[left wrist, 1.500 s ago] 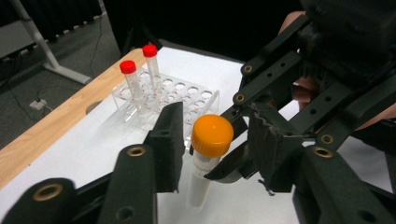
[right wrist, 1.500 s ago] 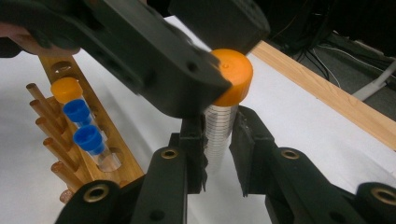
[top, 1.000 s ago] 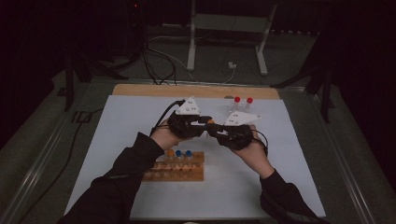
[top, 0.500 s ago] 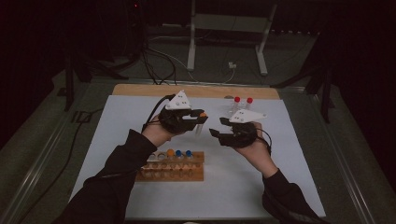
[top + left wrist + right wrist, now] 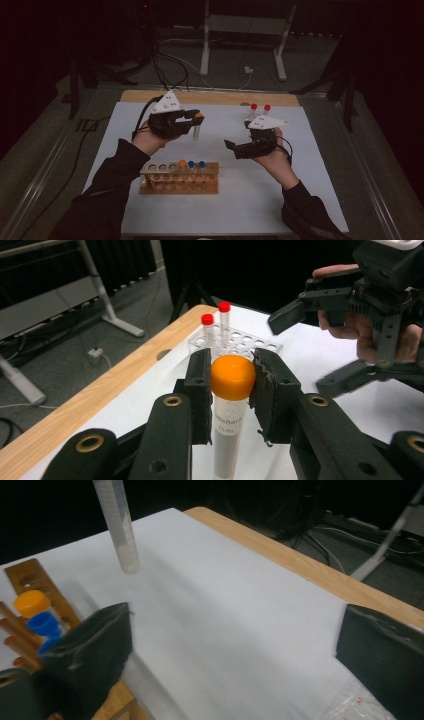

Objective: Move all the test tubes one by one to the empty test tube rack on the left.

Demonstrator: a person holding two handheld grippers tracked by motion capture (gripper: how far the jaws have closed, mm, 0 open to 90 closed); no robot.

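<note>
The left claw [image 5: 232,390] pinches an orange-capped tube [image 5: 231,412], seemingly upright, while the right claw [image 5: 230,645], just opened, stands spread and empty.

Matt orange plastic cap [image 5: 232,376] on frosted tube [image 5: 227,442] (printed label); wooden rack [image 5: 180,178]; smooth white sheet [image 5: 310,165].

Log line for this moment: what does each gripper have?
left gripper: shut on orange-capped tube, upright | right gripper: jaws just opened, nothing between | wooden rack: three capped tubes | clear rack: two red-capped tubes
</note>
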